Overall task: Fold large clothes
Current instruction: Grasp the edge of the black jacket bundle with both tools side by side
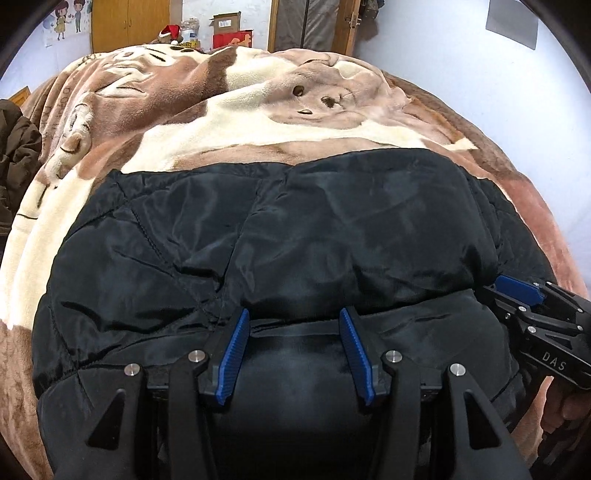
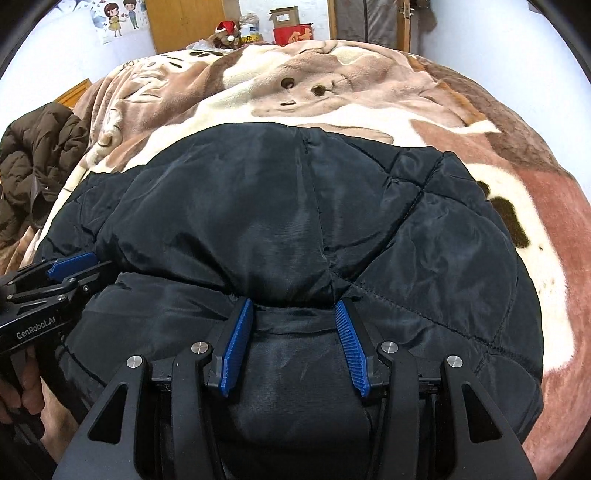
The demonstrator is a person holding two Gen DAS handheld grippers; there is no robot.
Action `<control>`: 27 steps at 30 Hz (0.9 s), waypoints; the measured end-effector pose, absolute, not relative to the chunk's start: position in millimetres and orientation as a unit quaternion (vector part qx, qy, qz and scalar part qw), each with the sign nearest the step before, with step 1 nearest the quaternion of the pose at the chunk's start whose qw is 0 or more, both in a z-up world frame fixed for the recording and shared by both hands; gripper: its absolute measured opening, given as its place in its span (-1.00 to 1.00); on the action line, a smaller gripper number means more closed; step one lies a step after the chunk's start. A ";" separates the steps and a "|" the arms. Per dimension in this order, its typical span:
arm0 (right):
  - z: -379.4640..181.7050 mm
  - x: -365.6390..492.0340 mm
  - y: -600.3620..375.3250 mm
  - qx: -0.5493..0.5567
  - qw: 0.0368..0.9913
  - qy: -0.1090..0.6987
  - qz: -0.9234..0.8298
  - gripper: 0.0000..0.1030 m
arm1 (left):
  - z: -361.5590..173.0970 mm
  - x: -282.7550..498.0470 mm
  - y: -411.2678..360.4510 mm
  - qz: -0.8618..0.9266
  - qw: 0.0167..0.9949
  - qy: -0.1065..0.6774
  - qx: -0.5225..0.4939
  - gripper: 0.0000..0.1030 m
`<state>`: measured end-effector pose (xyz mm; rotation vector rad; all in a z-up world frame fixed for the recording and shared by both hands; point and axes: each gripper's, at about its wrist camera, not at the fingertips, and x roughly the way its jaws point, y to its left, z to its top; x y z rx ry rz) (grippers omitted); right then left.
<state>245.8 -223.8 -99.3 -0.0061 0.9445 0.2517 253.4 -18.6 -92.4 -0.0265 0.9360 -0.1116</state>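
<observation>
A black quilted jacket (image 1: 295, 221) lies spread on a bed covered by a brown and cream blanket (image 1: 258, 110). Its near part is folded over onto the rest. My left gripper (image 1: 294, 312) is shut on a thick bunch of the jacket's near fold, with the fabric bulging between the blue pads. My right gripper (image 2: 294, 302) grips the same fold of the jacket (image 2: 295, 206) further right, its blue pads pressed on the bunched cloth. Each view shows the other gripper at its edge: the right gripper (image 1: 517, 290) and the left gripper (image 2: 70, 266), each held by a hand.
A brown padded coat (image 2: 37, 158) is heaped at the bed's left edge. Behind the bed stand a wooden wardrobe (image 2: 184, 22), cardboard boxes (image 2: 288, 22) and a Santa hat (image 2: 225, 27). A pale wall runs along the right side. The blanket (image 2: 332, 92) beyond the jacket is bare.
</observation>
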 end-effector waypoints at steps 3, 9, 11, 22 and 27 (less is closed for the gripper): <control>-99.0 246.9 -222.4 -0.006 0.882 0.455 0.119 -0.08 | -92.4 253.4 -17.9 -0.053 0.891 0.451 -0.012 0.05; -84.4 243.9 -228.6 0.015 0.880 0.456 0.133 -0.06 | -83.2 250.0 -13.4 -0.058 0.890 0.452 -0.022 0.05; -70.6 236.4 -233.5 0.017 0.886 0.444 0.135 -0.05 | -72.2 243.6 -6.9 -0.062 0.892 0.448 -0.031 0.04; -76.1 232.0 -303.2 0.027 0.893 0.445 0.064 0.02 | -54.9 218.1 117.2 0.056 0.901 0.424 -0.071 0.03; -75.7 232.3 -309.7 0.023 0.895 0.442 0.051 0.03 | -71.7 217.0 137.8 0.052 0.890 0.443 -0.094 0.04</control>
